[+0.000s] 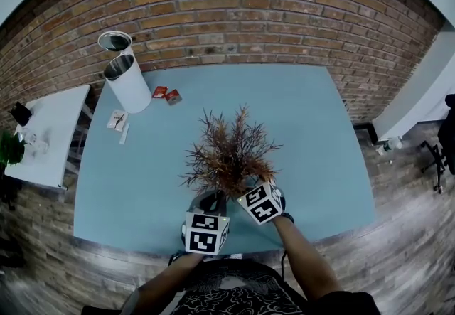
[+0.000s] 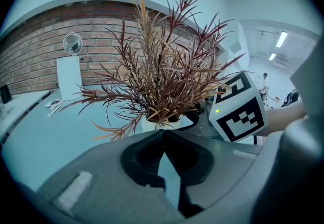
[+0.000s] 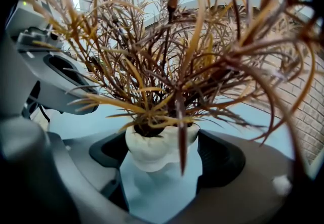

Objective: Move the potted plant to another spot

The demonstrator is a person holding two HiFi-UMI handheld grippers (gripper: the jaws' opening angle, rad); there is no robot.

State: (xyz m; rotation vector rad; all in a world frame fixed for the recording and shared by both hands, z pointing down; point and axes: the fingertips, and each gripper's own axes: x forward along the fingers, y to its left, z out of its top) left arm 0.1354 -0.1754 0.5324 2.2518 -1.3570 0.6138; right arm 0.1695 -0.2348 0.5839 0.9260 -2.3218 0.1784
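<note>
The right gripper (image 3: pixel 161 154) clasps the white pot of the potted plant (image 1: pixel 229 153) between its jaws, near the front edge of the blue table (image 1: pixel 320 136). The left gripper (image 2: pixel 163 134) sits just beside it, jaws pinched together on nothing. A brick wall (image 1: pixel 234 8) runs behind the table.

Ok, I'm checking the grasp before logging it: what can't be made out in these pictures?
Right gripper view: whether the pot sits on the table or is lifted; its underside is unseen.
Head view: pot hidden under the foliage; red items too small to identify.
Left gripper view: pot's lower half hidden behind the left gripper.
</note>
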